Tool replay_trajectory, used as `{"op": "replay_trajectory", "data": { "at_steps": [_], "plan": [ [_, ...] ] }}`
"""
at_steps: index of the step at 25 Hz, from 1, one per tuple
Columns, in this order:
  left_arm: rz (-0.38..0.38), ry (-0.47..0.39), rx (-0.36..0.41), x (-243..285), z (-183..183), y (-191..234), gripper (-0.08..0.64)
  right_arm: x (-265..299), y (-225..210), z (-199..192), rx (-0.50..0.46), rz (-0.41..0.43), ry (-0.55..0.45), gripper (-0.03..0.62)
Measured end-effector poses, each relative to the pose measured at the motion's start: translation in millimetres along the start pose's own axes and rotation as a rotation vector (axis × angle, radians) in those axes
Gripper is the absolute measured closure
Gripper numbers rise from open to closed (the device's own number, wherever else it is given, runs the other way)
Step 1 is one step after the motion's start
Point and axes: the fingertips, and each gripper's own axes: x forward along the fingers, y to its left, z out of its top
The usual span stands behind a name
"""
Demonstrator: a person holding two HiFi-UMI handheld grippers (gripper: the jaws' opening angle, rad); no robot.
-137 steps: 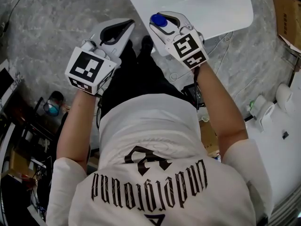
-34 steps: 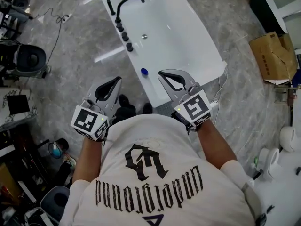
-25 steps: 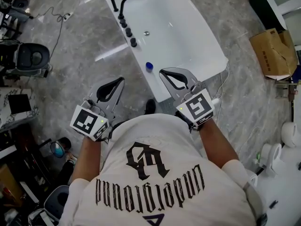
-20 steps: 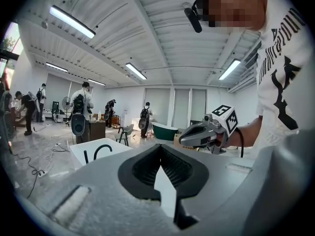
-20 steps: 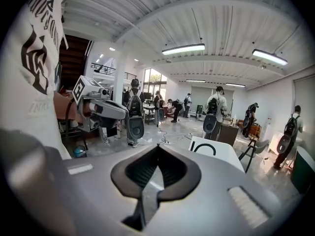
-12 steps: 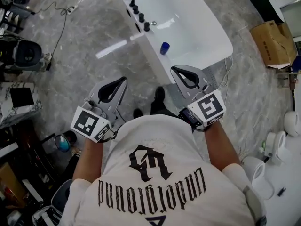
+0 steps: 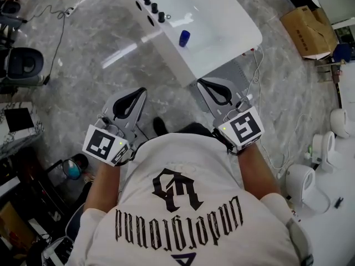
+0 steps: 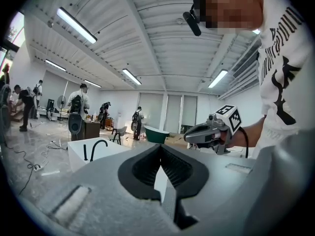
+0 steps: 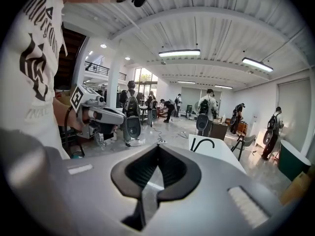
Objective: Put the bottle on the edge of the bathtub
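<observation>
The bottle [image 7: 184,37] is sitting on the bathtub edge [image 7: 171,60], placement apparently complete; the left gripper [image 7: 140,92] and right gripper [image 7: 202,83] are hanging clenched and empty.

Bathtub [image 7: 233,21] sits on the floor at top centre of the head view. Bottle [image 7: 184,38] stands on the tub's left rim, in line with the faucet knobs [image 7: 154,8] and nearer than them. Cardboard box [image 7: 308,24] lies right of the tub. Left gripper [image 7: 142,92] and right gripper [image 7: 201,83] are side by side, short of the tub and apart from it.
</observation>
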Motion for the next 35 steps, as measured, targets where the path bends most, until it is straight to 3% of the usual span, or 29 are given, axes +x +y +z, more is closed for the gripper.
{"op": "replay_trajectory", "data": {
  "at_steps": [10, 28, 35],
  "plan": [
    [0.001, -0.013, 0.026, 14, 8, -79, 0.552, -82, -6, -3, -0.004, -0.015, -0.036, 0.591],
    [0.054, -0.006, 0.038, 54, -32, -314, 0.552, -300, 11, -97, -0.001, 0.072, -0.080, 0.591],
    [0.065, 0.015, 0.050, 60, -44, -370, 0.552, -351, 21, -120, 0.026, 0.099, -0.085, 0.591]
  ]
}}
